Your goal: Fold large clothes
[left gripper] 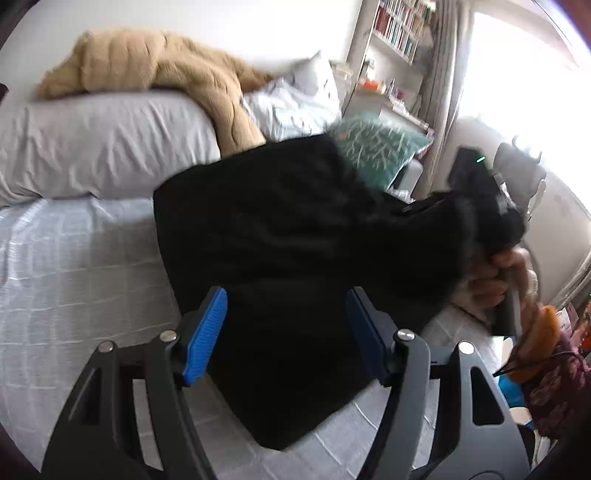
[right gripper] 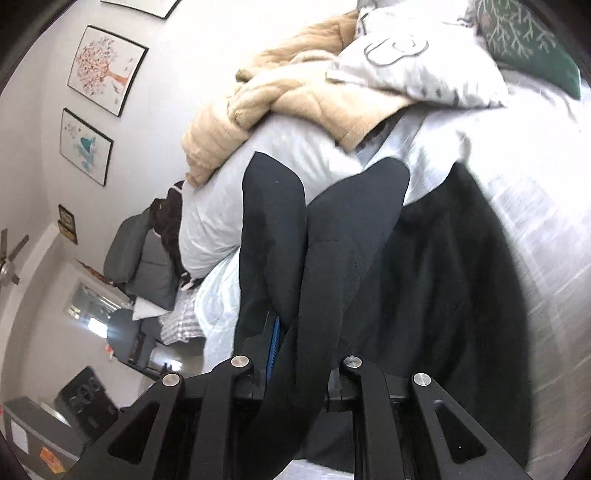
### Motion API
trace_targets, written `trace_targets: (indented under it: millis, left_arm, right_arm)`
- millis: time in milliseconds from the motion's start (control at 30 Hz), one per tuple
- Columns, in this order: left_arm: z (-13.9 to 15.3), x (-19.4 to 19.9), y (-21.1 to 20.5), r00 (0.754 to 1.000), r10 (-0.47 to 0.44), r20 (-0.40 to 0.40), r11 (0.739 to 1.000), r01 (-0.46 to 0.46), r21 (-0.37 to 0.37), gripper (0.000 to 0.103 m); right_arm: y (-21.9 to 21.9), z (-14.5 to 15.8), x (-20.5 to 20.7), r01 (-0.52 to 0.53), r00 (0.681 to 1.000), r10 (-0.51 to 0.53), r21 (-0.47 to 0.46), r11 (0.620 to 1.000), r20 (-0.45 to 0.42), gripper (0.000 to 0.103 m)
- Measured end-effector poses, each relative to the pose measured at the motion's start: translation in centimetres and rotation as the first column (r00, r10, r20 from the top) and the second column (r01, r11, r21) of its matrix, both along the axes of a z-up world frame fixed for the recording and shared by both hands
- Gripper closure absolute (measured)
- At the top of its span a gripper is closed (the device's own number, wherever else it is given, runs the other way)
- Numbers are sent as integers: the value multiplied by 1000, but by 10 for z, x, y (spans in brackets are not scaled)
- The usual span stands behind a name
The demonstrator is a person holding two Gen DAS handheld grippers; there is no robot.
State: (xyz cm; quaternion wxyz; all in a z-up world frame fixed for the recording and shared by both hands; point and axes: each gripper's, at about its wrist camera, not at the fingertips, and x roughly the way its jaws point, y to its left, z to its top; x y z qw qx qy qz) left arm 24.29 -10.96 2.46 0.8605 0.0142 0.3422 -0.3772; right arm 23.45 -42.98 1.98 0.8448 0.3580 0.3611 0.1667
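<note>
A large black garment lies spread on the pale bedspread. My left gripper is open just above its near part, blue pads wide apart and holding nothing. At the right of the left wrist view, my right gripper lifts the garment's far end, held by a hand. In the right wrist view the right gripper is shut on a fold of the black garment, which rises between the fingers and drapes to the right over the bed.
A grey pillow, a tan fleece blanket, a white pillow and a green patterned cushion lie at the head of the bed. Bookshelves and a bright window stand beyond. Clutter sits by the bed's right edge.
</note>
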Motion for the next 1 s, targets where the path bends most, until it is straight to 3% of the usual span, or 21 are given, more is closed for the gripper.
trace_targets:
  millis: [133,200,267,300,367,433,467,533,600,767,900,1000]
  left_arm:
    - [-38,16,-45,996,-61,-69,997,65,43,35]
    - [-54,11,-66,994,-93,-52,992,97,75,35]
    - [-70,8,-85,988,-137,-71,986,143,89,35]
    - [-78,5,-97,986,-157,-64,981,163,109,35]
    - [-87,-4,-120,987,-159,7,966,154,209,35]
    - [-91,-13,-134,985,-166,40,952,150,267,35]
    - [-92,-13,-136,985,-168,44,949,149,277,35]
    - [-89,-12,-132,985,-170,29,953,157,260,35]
    - [-83,-9,-124,985,-172,-2,962,169,213,35]
    - [-66,0,-105,977,-197,-80,971,206,118,35]
    - [-45,21,-86,987,-134,-84,989,139,56,35]
    - [-33,48,-88,999,-40,-36,997,42,60,35]
  right_arm:
    - [-31,-7,2,-7,999,4,-68,998,-50,79]
    - [-44,-15,-1,13,994,-31,-166,986,-107,74]
    - [-59,-23,-10,80,982,-128,-314,946,-137,71]
    - [-66,-22,-14,99,979,-155,-348,932,-134,72]
    - [-74,-11,-21,117,981,-159,-319,941,-109,69]
    - [-63,11,-25,154,981,-187,-372,916,-56,54]
    - [-56,19,-23,157,983,-184,-392,906,-31,53]
    - [-36,32,-17,148,987,-162,-393,907,0,53]
    - [-15,36,-1,147,988,-151,-324,935,14,53]
    - [-2,9,50,211,977,-209,-131,969,30,53]
    - [-6,-33,66,283,954,-299,-328,901,2,57]
    - [-18,-67,47,296,951,-306,-377,878,34,58]
